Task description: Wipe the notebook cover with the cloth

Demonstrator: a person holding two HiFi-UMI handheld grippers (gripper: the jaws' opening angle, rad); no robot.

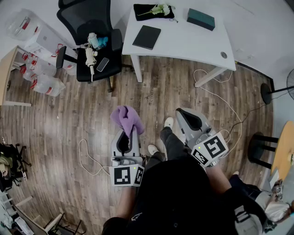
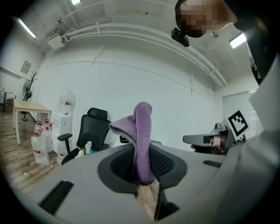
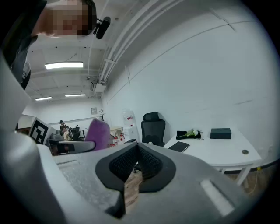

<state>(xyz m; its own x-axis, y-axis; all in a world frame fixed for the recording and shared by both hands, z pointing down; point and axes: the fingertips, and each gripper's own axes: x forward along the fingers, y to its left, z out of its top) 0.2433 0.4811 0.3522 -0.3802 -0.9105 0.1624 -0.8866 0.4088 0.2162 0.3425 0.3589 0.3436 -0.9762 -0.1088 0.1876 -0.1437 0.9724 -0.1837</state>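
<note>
Half the cloth [image 2: 143, 127] seems swallowed between the left tongs [image 2: 141, 164].

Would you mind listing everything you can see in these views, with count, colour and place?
notebook: one, dark, flat on the table's left part
cloth: one, purple, clamped in the left gripper
table: one, white, ahead of the person
box: one, dark teal, on the table's far right part
mat with flowers: one, black, at the table's far edge
office chair: one, black, left of the table, small items on its seat
water bottles: several, clear with red labels, on the floor left of the chair
left gripper: one, grey, shut on the cloth
right gripper: one, grey, jaws together, nothing between them
</note>
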